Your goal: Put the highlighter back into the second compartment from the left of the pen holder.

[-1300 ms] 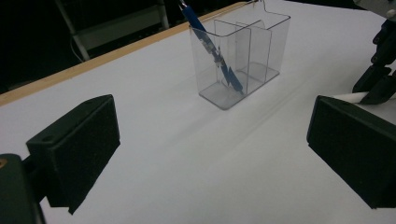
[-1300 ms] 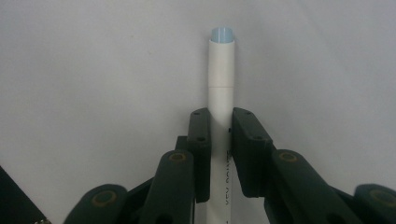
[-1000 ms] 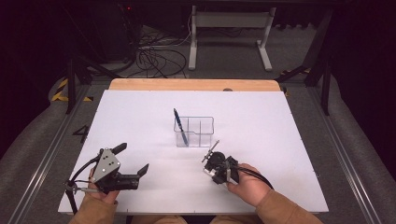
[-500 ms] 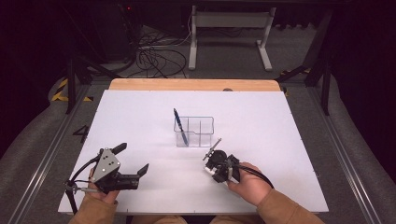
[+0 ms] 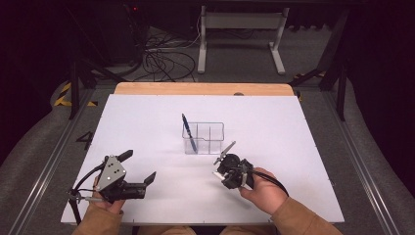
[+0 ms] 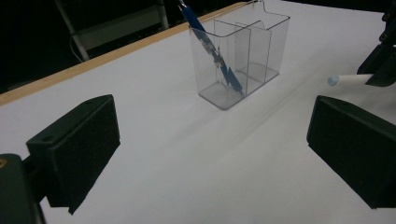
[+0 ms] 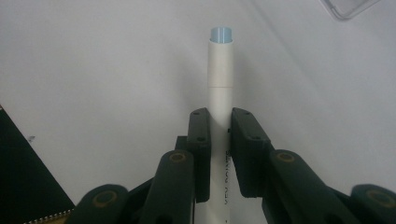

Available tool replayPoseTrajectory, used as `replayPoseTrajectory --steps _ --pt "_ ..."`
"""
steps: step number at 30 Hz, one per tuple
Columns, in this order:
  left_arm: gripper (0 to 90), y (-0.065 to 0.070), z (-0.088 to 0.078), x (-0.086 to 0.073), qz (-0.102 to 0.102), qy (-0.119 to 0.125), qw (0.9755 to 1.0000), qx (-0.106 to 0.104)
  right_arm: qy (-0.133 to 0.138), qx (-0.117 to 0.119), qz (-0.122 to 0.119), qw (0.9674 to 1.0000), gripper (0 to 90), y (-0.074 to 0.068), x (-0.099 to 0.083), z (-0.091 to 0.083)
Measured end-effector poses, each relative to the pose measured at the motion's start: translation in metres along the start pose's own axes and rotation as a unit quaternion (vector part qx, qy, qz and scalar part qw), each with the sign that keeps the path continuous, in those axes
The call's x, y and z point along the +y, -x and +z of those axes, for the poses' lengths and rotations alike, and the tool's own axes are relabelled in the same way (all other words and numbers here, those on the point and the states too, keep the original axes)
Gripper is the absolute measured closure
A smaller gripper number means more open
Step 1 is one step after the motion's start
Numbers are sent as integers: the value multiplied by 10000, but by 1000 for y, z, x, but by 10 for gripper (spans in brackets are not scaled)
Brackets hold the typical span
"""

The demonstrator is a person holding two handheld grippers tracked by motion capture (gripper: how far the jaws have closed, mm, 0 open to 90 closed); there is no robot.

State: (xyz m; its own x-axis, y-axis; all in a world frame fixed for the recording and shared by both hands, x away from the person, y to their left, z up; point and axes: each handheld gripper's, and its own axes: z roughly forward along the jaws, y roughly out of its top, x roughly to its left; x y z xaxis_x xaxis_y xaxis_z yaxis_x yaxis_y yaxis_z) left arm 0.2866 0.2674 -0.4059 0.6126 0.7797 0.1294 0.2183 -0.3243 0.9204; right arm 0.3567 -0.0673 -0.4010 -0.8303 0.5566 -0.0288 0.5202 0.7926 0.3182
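A clear plastic organiser (image 5: 205,137) with several compartments stands mid-table, and a blue pen (image 5: 188,131) leans upright in its left compartment. In the left gripper view the organiser (image 6: 252,51) and blue pen (image 6: 212,49) sit ahead. My right gripper (image 5: 222,171), just in front of the organiser, is shut on a white pen (image 7: 220,79). That pen runs lengthwise between the jaws, its pale blue end sticking out past them. The white pen (image 6: 349,80) pokes in from the right gripper (image 6: 380,65) at the far right. My left gripper (image 5: 141,165) rests open at the front left with nothing between its fingers (image 6: 74,140).
The white table top (image 5: 293,132) has a wooden strip (image 5: 200,88) along its far edge. Beyond it are cables on the floor (image 5: 161,56) and a metal stand (image 5: 240,29). Rails run along both table sides.
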Motion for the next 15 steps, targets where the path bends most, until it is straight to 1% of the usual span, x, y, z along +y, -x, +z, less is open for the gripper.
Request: replayPoseTrajectory --steps 1,9,12,15 --pt "34 0 0 0 -26 4 10000 -12 -2 14 -4 10000 784 0 0 -1" --pt "34 0 0 0 -40 15 10000 -12 99 -10 -82 9999 784 -1 2 -6" --pt "34 0 0 0 -15 17 10000 6 216 -57 -176 9996 784 -1 3 -10" --pt "34 0 0 0 -59 28 10000 -12 371 -69 -241 9990 784 0 4 -15"
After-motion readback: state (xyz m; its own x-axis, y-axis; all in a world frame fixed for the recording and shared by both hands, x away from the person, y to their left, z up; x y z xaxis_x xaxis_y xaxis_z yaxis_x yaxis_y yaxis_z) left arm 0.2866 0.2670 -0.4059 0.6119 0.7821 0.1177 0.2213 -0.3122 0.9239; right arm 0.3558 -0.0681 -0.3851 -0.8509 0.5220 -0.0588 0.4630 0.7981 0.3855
